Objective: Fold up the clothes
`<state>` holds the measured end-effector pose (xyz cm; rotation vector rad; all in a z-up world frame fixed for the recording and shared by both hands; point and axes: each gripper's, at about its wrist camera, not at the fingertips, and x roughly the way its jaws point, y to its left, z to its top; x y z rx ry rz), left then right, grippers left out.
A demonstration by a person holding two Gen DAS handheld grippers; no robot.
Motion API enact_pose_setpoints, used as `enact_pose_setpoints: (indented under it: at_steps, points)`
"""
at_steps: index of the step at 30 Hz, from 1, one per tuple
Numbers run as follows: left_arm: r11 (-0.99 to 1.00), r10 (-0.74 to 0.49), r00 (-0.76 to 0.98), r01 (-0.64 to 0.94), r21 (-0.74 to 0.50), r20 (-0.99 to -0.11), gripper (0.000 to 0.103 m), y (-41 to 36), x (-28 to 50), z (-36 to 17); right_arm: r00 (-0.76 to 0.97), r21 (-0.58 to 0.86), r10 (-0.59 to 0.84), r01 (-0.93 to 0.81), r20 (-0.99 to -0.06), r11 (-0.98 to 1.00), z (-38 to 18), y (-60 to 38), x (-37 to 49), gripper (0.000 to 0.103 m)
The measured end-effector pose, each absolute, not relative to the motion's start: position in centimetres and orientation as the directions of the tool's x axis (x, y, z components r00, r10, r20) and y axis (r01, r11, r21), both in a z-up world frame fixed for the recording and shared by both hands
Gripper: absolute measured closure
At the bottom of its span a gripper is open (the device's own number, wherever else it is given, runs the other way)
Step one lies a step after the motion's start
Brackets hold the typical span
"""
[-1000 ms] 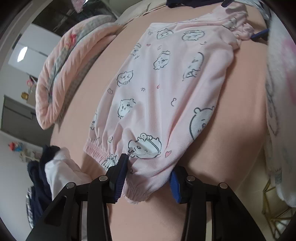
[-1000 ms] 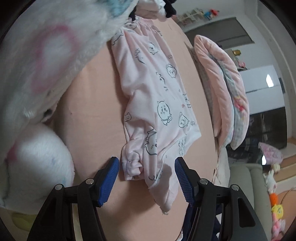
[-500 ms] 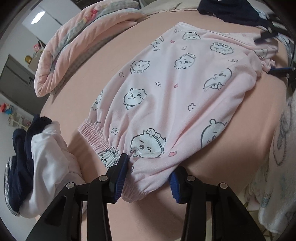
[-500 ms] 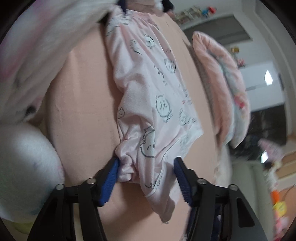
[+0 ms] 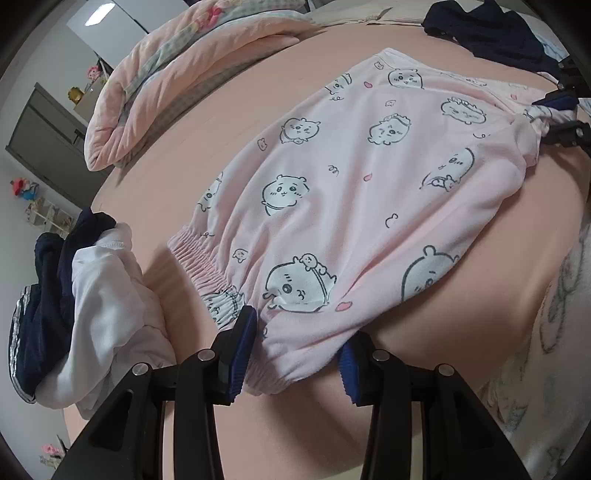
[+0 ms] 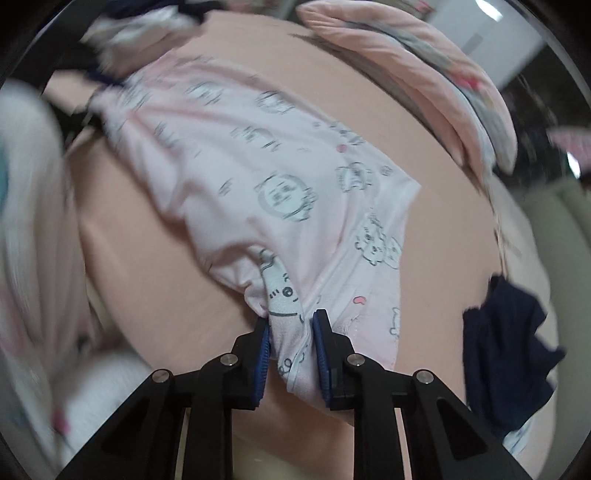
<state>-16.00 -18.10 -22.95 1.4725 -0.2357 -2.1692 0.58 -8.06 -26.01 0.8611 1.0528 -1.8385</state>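
A pale pink pyjama garment (image 5: 369, 192) printed with cartoon animals lies spread on the peach bed sheet (image 5: 207, 147). My left gripper (image 5: 297, 356) is open, and the garment's elastic hem lies between its blue pads (image 5: 242, 347). In the right wrist view my right gripper (image 6: 291, 354) is shut on a bunched corner of the same garment (image 6: 258, 177), with fabric squeezed between the pads. The right gripper (image 5: 561, 99) also shows at the far right of the left wrist view, fabric gathered at it.
A folded pink quilt (image 5: 177, 74) lies along the bed's far side. A white and navy clothes pile (image 5: 92, 295) sits by the left gripper. A navy garment (image 5: 491, 33) lies at the far end. A white fluffy blanket (image 5: 554, 332) borders the near side.
My right gripper closed from open onto the garment's corner. My left gripper stayed open around the hem while its view swung to the left.
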Motion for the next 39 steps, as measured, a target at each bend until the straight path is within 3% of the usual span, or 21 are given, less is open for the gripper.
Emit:
enact_pose_setpoints:
  at_steps: [6,12,33,39]
  points:
    - [-0.858,-0.477,-0.276,0.353,0.374,-0.835,0.065,-18.2,-15.8,-22.6,-0.341,-0.149,-0.354,0.87,-0.871,-0.47,-24.2,-8.2,-2.1,0.083]
    - [-0.843,-0.478,-0.27,0.407,0.351,-0.836,0.065,-18.8,-16.1,-22.2,-0.323,-0.095,-0.362,0.846,-0.875,-0.524,-23.5,-8.1,-3.1,0.083]
    - [-0.8,-0.409,-0.294,0.571,0.185,-0.864,0.065,-21.5,-15.9,-19.6,-0.371,-0.08,-0.369,0.789,-0.852,-0.609,-20.7,-9.6,-5.7,0.083]
    - [-0.805,-0.452,-0.293,0.54,0.245,-0.842,0.065,-21.2,-16.7,-18.2,-0.391,-0.121,-0.364,0.804,-0.845,-0.583,-19.9,-10.8,-6.3,0.083]
